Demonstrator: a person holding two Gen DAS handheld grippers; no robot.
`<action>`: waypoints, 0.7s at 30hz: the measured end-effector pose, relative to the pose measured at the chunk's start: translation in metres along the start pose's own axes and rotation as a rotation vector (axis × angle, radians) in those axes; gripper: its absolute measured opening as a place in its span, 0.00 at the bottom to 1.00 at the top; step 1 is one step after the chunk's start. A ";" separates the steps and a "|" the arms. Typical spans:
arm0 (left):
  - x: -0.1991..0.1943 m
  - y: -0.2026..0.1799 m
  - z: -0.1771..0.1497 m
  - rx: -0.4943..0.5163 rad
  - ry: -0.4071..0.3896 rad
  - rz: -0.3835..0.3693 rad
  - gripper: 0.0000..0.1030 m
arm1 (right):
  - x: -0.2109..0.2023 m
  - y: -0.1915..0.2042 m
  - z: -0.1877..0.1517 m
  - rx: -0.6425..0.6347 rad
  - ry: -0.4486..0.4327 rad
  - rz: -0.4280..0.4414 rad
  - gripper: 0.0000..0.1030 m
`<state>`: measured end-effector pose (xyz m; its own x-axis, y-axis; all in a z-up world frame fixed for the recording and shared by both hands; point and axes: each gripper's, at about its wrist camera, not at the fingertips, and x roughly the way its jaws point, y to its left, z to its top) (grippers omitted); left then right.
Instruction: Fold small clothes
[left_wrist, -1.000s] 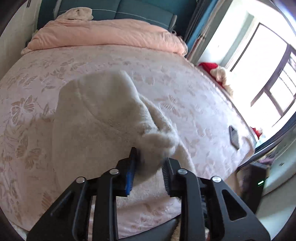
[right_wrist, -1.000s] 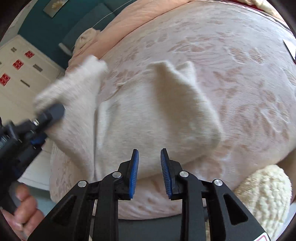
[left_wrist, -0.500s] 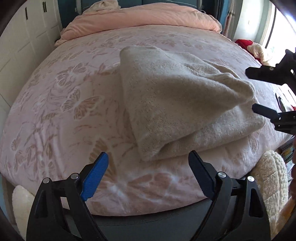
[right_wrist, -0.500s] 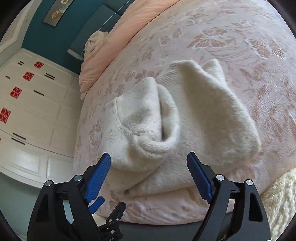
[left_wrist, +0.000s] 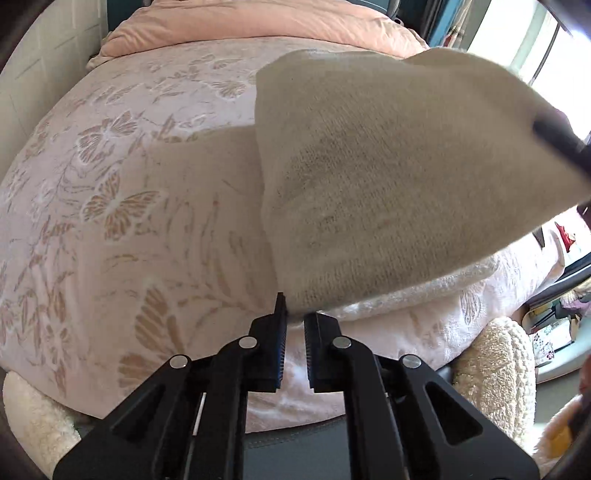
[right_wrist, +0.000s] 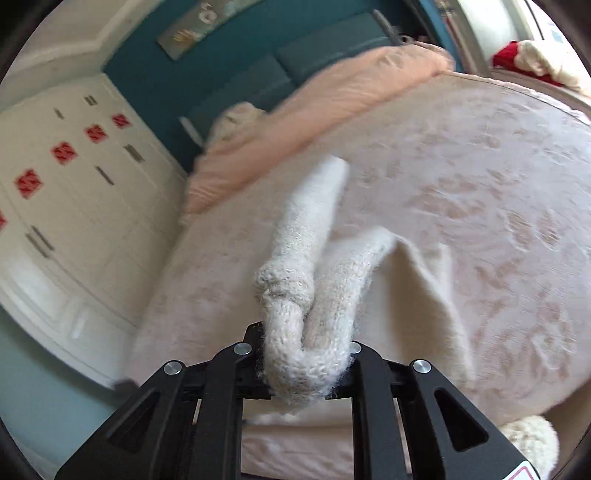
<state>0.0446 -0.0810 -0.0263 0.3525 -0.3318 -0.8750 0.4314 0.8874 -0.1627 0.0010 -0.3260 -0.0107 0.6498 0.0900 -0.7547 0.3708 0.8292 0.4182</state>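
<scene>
A cream knitted sweater (left_wrist: 388, 177) is lifted off the pink floral bedspread (left_wrist: 110, 206), stretched between both grippers. My left gripper (left_wrist: 294, 325) is shut on its near lower corner. My right gripper (right_wrist: 306, 365) is shut on a thick bunched fold of the same sweater (right_wrist: 306, 280), which drapes away over the bed. The right gripper's tip (left_wrist: 561, 140) shows at the right edge of the left wrist view, holding the far upper corner. The right view is blurred by motion.
A peach duvet (left_wrist: 258, 26) lies rolled at the head of the bed against a teal headboard (right_wrist: 295, 66). White wardrobes (right_wrist: 74, 192) stand on the left. Fluffy cream cushions (left_wrist: 495, 369) sit at the bed's near edge. A window (left_wrist: 524, 44) is on the right.
Both grippers were open half a second ago with the folded sweater lying on the bed. Both have closed on the sweater and lifted it, so it hangs stretched between them.
</scene>
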 end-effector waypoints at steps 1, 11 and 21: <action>0.008 -0.004 -0.002 0.011 0.019 0.004 0.08 | 0.027 -0.028 -0.011 0.065 0.101 -0.035 0.13; -0.007 -0.004 -0.011 0.002 0.021 0.009 0.11 | 0.020 -0.038 -0.007 0.048 0.094 -0.053 0.30; -0.056 0.033 -0.017 -0.082 -0.116 0.077 0.37 | -0.063 0.039 0.013 -0.096 -0.162 0.043 0.19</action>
<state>0.0252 -0.0272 0.0100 0.4775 -0.2921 -0.8287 0.3321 0.9332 -0.1375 -0.0172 -0.3066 0.0599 0.7647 0.0432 -0.6429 0.2805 0.8759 0.3926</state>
